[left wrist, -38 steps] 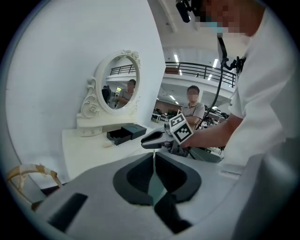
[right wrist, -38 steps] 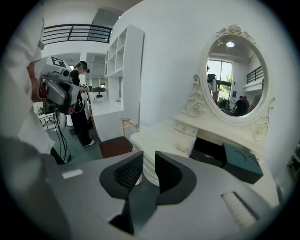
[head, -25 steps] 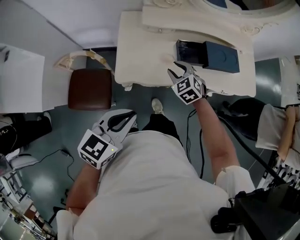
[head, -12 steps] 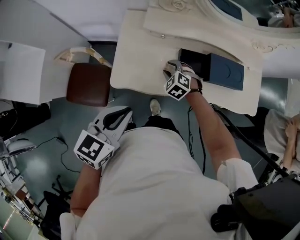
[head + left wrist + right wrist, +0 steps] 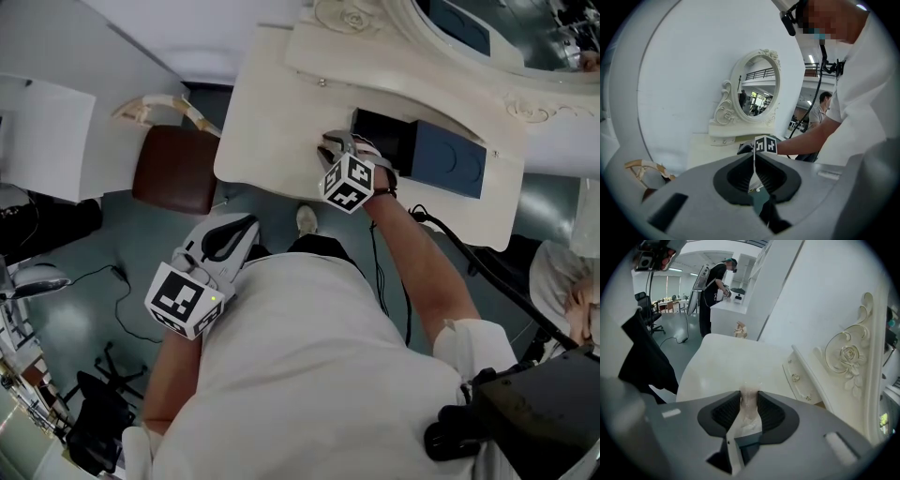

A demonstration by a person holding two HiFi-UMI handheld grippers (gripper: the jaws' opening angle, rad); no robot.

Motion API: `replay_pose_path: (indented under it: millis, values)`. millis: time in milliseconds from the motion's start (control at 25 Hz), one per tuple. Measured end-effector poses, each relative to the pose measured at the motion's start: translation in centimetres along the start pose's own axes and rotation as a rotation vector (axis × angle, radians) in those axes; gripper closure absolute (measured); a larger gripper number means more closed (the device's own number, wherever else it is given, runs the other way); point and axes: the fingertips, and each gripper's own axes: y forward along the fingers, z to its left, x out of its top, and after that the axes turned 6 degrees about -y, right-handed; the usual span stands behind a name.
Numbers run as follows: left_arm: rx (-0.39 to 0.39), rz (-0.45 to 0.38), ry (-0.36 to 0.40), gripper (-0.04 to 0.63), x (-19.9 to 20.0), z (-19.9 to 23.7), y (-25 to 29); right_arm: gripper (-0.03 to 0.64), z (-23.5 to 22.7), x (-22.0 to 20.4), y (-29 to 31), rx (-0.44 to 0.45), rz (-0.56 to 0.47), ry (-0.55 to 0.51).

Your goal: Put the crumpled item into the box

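Right gripper (image 5: 335, 142) lowered, closing (on crumpled item (image 5: 750, 404))

Head view looks steeply down — 2 gripper views (lower) share the table (image 5: 272, 122).

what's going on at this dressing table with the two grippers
A person works at a cream dressing table with a gripper in each hand. The right gripper is low over the tabletop, right beside the open dark box. Its jaws have just been closing and now pinch a pale crumpled item. The item is not yet in the box. The left gripper hangs by the person's body, away from the table, jaws together and empty.
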Motion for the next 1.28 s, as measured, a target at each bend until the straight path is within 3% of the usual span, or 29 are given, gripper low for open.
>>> replay_pose_path:
  millis: [320,680,920,1280]
  values:
    - [-0.021,-0.009,0.017,0.584,0.6,-0.7,1.1,0.499,-1.8,2.1,-5.0,-0.05,-0.084,0.023]
    - [-0.052,-0.011,0.042,0.586,2.0,-2.6,3.8,0.502,-5.3,-6.1,-7.3,-0.105,0.011,0.079]
    - [-0.034,-0.003,0.035,0.586,2.0,-3.0,4.4,0.502,-5.7,-10.0,-5.3,-0.07,0.07,0.067]
    - [0.012,0.001,0.005,0.586,2.1,-2.5,4.4,0.495,-5.4,-10.9,-2.3,0.013,0.123,-0.019]
